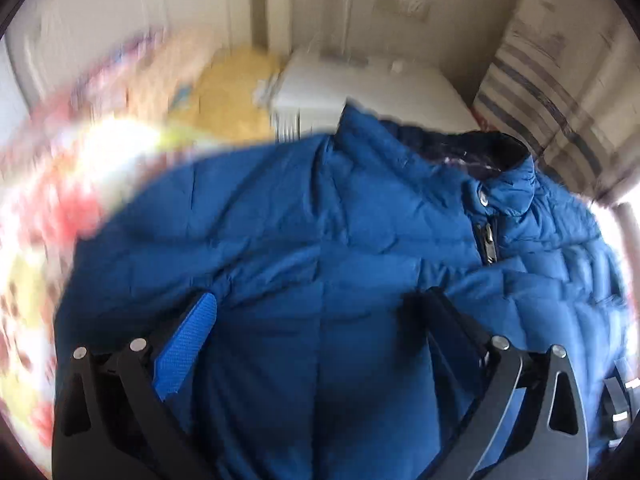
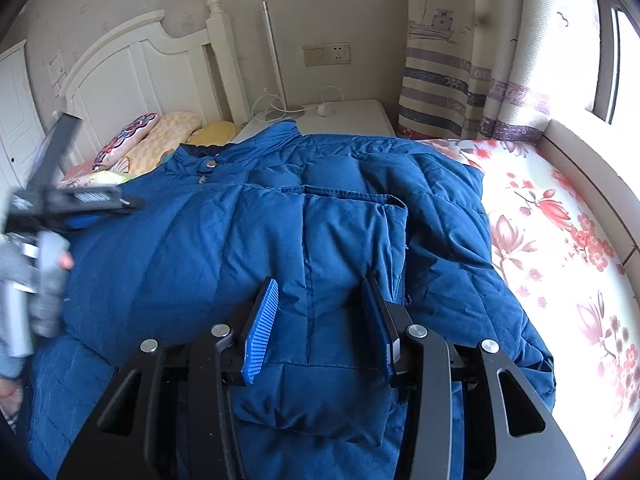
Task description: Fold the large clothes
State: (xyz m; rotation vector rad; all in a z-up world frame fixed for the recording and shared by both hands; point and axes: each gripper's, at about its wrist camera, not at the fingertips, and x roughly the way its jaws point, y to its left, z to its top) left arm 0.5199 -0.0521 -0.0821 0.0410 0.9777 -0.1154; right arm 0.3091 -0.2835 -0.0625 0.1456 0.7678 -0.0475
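A blue puffer jacket (image 2: 192, 248) lies spread on the bed, collar (image 2: 208, 160) toward the headboard. One sleeve (image 2: 320, 240) is folded across the body, with its cuff toward the camera. My right gripper (image 2: 320, 280) is shut on this sleeve, the fabric pinched between the blue pad (image 2: 262, 328) and the dark finger (image 2: 380, 320). In the blurred left wrist view my left gripper (image 1: 316, 296) stands wide open just above the jacket (image 1: 320, 220), below the collar zip (image 1: 488, 240), with nothing gripped. A hand (image 2: 52, 264) holds that tool at the jacket's left edge.
The bed has a floral sheet (image 2: 560, 220), with pillows (image 2: 160, 140) against the white headboard (image 2: 140, 72). A white nightstand (image 2: 352, 116) with a cable stands behind the jacket. A striped curtain (image 2: 460, 80) and a window ledge (image 2: 592, 168) run along the right.
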